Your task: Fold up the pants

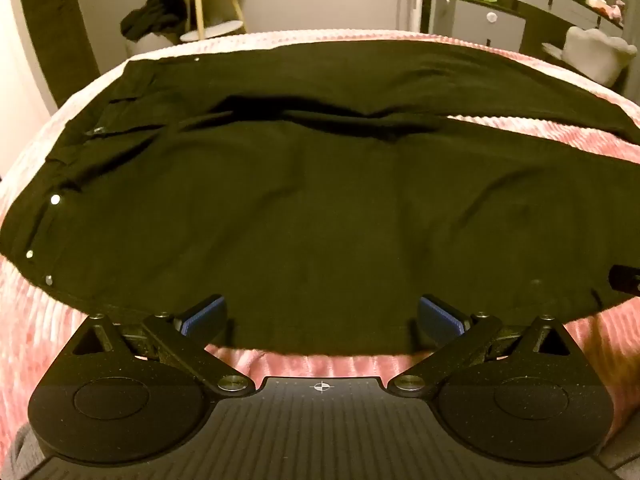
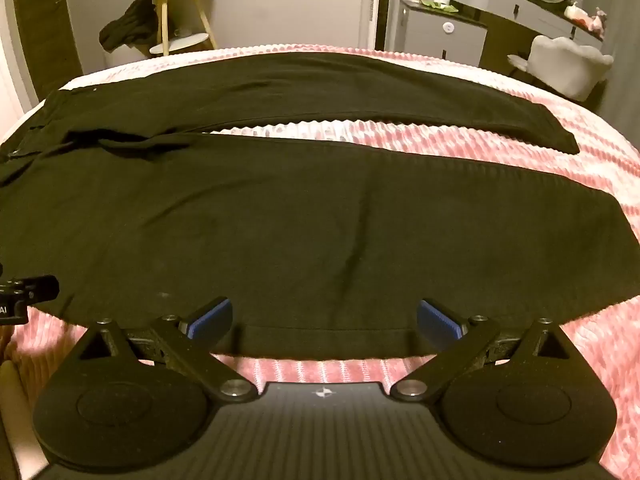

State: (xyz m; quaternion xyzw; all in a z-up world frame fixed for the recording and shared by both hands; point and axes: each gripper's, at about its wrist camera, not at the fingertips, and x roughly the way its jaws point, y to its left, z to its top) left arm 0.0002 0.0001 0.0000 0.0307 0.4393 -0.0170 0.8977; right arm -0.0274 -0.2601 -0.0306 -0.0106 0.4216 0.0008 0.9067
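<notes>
Left wrist view: lying spread flat on the pink bed (image 1: 592, 344), black pants (image 1: 300, 200), waistband with its metal studs (image 1: 55, 199) pointing left, legs running off right. Hovering over the near hem edge, left gripper (image 1: 322, 316), jaws standing wide apart with nothing between the blue pads (image 1: 208, 314), not touching the cloth. Peeking in at the right edge, a bit of the right gripper (image 1: 626, 278). Standing behind the bed, a round side table (image 1: 202, 8) with dark clothes (image 1: 154, 12) draped beside it, plus a grey dresser (image 1: 480, 20)

Right wrist view: stretching across the bed (image 2: 600, 128), the pants (image 2: 320, 220), two legs parting toward the right. Hanging just above the near edge, right gripper (image 2: 324, 320), jaws gaping, empty. Showing at the left edge, part of the left gripper (image 2: 28, 292)
</notes>
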